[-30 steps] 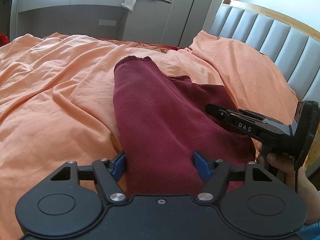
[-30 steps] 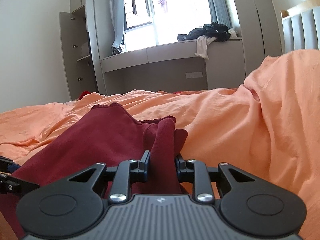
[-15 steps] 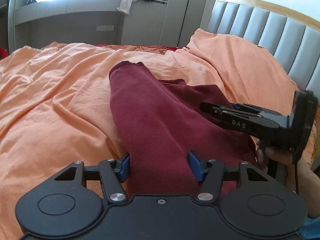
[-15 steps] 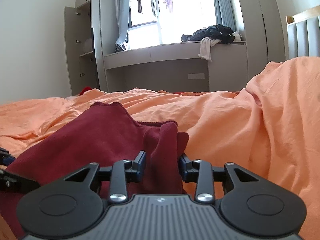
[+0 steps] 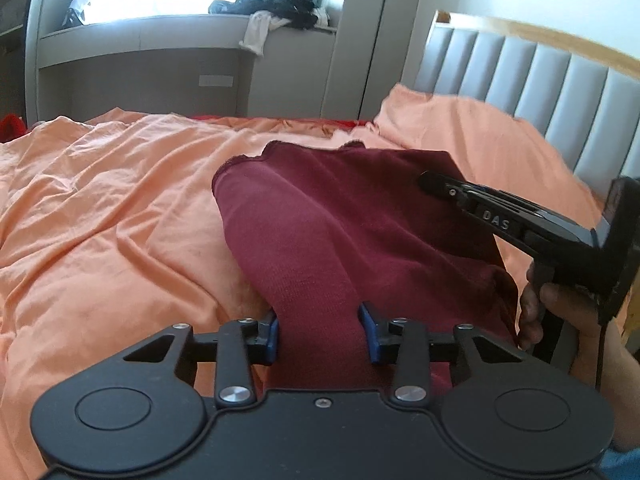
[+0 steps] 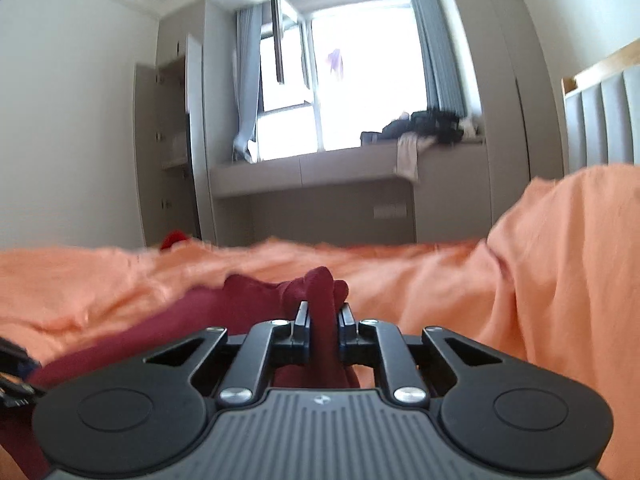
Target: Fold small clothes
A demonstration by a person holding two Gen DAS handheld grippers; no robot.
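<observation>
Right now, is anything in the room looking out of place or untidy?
Yes. A heap of dark clothes lies on the window ledge, with a pale garment hanging over its edge. The orange sheet on the bed is also wrinkled.

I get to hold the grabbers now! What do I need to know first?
Left tool: jaws closing on the near end of the dark red garment, cloth between its blue pads.
Right tool: jaws closing, pinched on a bunched edge of the same garment.
The garment lies along the orange bedsheet, near end raised by both tools, far end on the sheet.
Done: both near corners gripped.
Left: probably carry the near end over to the far end, lay it flat, let go.
</observation>
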